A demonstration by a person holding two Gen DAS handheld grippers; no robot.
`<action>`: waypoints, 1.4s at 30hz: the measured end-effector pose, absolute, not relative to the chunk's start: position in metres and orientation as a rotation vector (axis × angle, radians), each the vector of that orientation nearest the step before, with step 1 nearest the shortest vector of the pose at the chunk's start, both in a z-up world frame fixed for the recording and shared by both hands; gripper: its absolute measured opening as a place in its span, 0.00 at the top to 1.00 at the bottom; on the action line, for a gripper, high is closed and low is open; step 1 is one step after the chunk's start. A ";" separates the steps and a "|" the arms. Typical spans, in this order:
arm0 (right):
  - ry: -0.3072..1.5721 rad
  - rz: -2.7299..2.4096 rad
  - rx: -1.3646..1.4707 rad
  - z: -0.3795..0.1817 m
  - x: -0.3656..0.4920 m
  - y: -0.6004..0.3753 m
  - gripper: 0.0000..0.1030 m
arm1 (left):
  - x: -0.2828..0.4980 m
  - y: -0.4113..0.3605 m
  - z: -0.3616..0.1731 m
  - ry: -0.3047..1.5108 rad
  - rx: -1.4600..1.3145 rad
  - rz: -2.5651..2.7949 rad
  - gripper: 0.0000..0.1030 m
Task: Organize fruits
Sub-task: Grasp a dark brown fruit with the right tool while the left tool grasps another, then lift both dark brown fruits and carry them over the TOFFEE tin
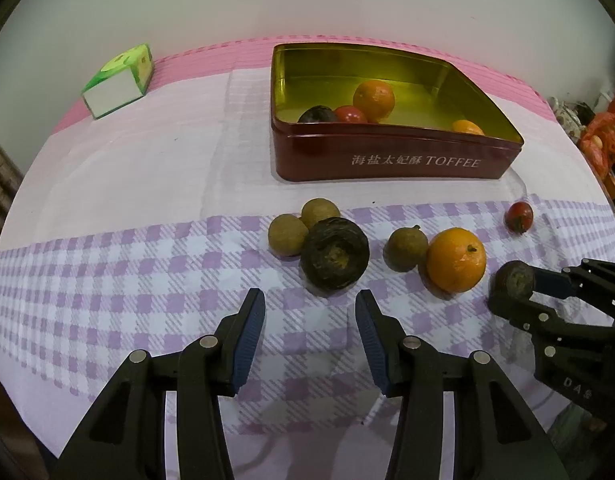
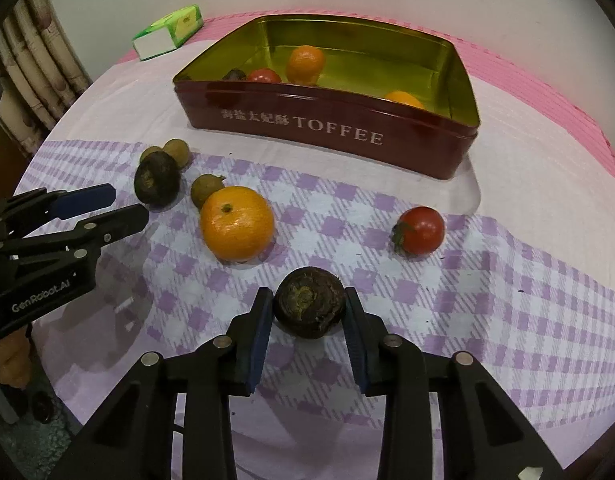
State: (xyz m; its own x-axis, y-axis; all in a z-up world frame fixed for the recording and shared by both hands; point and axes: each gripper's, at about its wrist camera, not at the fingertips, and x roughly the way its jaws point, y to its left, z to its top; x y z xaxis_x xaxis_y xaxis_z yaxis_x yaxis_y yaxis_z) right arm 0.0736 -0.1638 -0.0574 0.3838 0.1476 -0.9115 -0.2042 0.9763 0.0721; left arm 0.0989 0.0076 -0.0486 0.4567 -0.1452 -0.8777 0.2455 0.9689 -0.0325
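My right gripper (image 2: pixel 307 294) is shut on a dark wrinkled round fruit (image 2: pixel 309 308) that rests on the checked cloth; both blue pads press its sides. In the left wrist view the same gripper (image 1: pixel 515 288) is at the right edge. My left gripper (image 1: pixel 309 298) is open with nothing between its fingers, just short of a larger dark fruit (image 1: pixel 334 254). Beside that fruit lie three brown longans (image 1: pixel 287 234), an orange (image 1: pixel 456 260) and a red tomato (image 1: pixel 518 217). The dark-red toffee tin (image 1: pixel 387 160) behind holds an orange (image 1: pixel 373 100), a tomato, a dark fruit and a small orange.
A green tissue box (image 1: pixel 119 80) lies at the table's back left. The round table's edge curves close below both grippers. Orange-red bags (image 1: pixel 603 140) crowd the far right, and a curtain (image 2: pixel 35 60) hangs at the left.
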 end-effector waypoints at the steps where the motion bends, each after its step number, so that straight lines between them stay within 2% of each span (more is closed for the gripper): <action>1: 1.155 0.215 -0.052 -0.058 0.074 -0.166 0.69 | 0.099 0.007 -0.049 1.069 0.104 -0.242 0.53; 30: 1.151 0.158 0.021 -0.057 0.077 -0.198 0.69 | 0.127 -0.007 -0.064 1.063 0.117 -0.235 0.53; 32: 1.151 0.157 0.021 -0.057 0.078 -0.198 0.69 | 0.127 -0.007 -0.065 1.061 0.117 -0.234 0.54; 35: 1.151 0.157 0.021 -0.057 0.078 -0.197 0.69 | 0.126 -0.007 -0.065 1.055 0.119 -0.236 0.61; 42: 1.152 0.156 0.022 -0.057 0.078 -0.197 0.69 | 0.120 -0.008 -0.064 1.056 0.121 -0.236 0.62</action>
State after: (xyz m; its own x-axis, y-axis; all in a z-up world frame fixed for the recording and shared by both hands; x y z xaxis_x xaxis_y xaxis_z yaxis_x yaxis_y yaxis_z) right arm 0.0775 -0.1975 -0.0575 0.3974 0.1344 -0.9078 -0.1118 0.9889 0.0974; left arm 0.1205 -0.0078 -0.0642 0.4702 -0.1343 -0.8723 0.2499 0.9682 -0.0143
